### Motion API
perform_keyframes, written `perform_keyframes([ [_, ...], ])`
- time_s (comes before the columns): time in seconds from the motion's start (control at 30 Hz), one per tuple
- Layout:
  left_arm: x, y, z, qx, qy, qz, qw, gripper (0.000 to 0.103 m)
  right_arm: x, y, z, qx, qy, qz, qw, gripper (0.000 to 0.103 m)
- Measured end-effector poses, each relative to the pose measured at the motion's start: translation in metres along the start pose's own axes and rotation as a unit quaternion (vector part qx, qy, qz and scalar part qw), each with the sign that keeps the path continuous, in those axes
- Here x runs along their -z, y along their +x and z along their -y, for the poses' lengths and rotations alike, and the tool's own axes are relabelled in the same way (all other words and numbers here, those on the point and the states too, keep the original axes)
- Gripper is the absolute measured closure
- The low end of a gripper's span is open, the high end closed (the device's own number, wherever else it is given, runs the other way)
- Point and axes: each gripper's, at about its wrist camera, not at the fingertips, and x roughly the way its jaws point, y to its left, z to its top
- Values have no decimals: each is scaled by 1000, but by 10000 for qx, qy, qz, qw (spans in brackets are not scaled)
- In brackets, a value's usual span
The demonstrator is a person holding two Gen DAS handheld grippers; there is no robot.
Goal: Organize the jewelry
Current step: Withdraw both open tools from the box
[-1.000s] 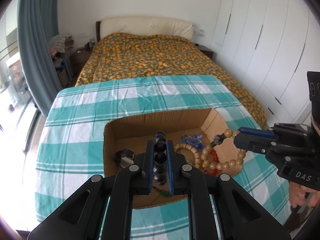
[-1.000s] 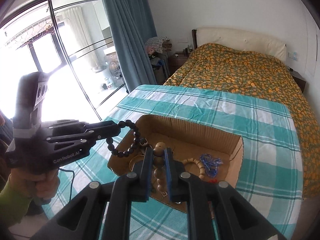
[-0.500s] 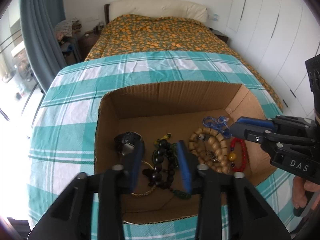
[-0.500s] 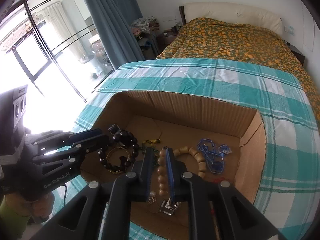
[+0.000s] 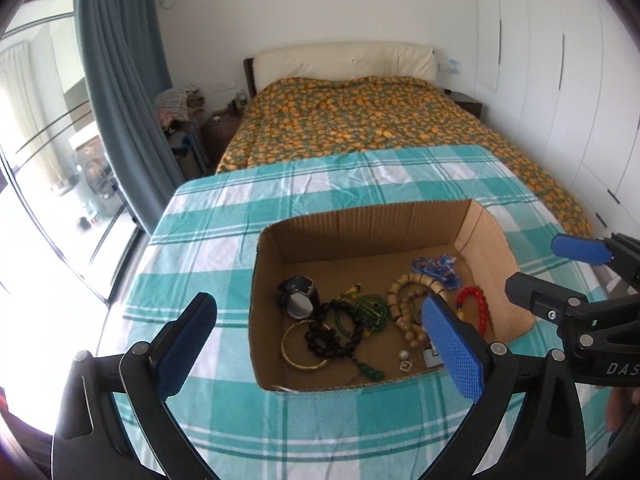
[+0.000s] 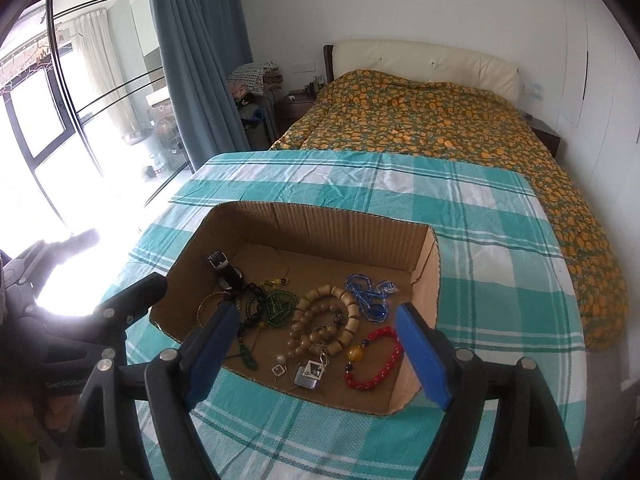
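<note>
An open cardboard box (image 5: 360, 216) (image 6: 320, 216) sits on the teal checked cloth. On its floor lie a dark bead bracelet (image 5: 332, 336) (image 6: 250, 316), a wooden bead bracelet (image 5: 408, 312) (image 6: 320, 320), a red bead bracelet (image 5: 476, 304) (image 6: 376, 360), a blue necklace (image 5: 436, 268) (image 6: 368, 296), green beads (image 5: 368, 312), a gold bangle (image 5: 300, 344) and a watch (image 5: 298, 300). My left gripper (image 5: 320, 340) (image 6: 108, 268) hangs at the box's near-left side, jaws opening wide, nothing held. My right gripper (image 6: 316, 344) (image 5: 560, 268) hangs at the near-right side, jaws also opening, nothing held.
The checked cloth (image 5: 360, 176) covers a table with bare cloth around the box. Behind it stands a bed (image 5: 360, 120) with an orange-patterned cover. A blue curtain (image 5: 120, 100) and glass doors are on the left, white wardrobes (image 5: 560, 80) on the right.
Both grippers were shut on bead bracelets over the box. They let them fall into the box, spread their jaws wide and drew back toward the near edge.
</note>
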Motion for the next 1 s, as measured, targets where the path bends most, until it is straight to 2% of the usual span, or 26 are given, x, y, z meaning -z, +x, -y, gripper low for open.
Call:
perform_keyframes([
  [0.17, 12, -31, -1, -146, -205, 173, 9995, 1, 12, -35, -8, 375, 5, 216, 9991, 17],
  [0.33, 19, -47, -1, 3, -249, -15, 9997, 1, 23, -59, -18, 428, -9, 302, 9986, 17],
  [0.57, 24, -70, -6, -145, -374, 58, 9992, 0, 28, -84, -33, 98, -24, 330, 9994, 17],
  [1.0, 23, -93, -19, -241, -631, 205, 9975, 0, 29, -104, -44, 245, -235, 448, 9984, 17],
])
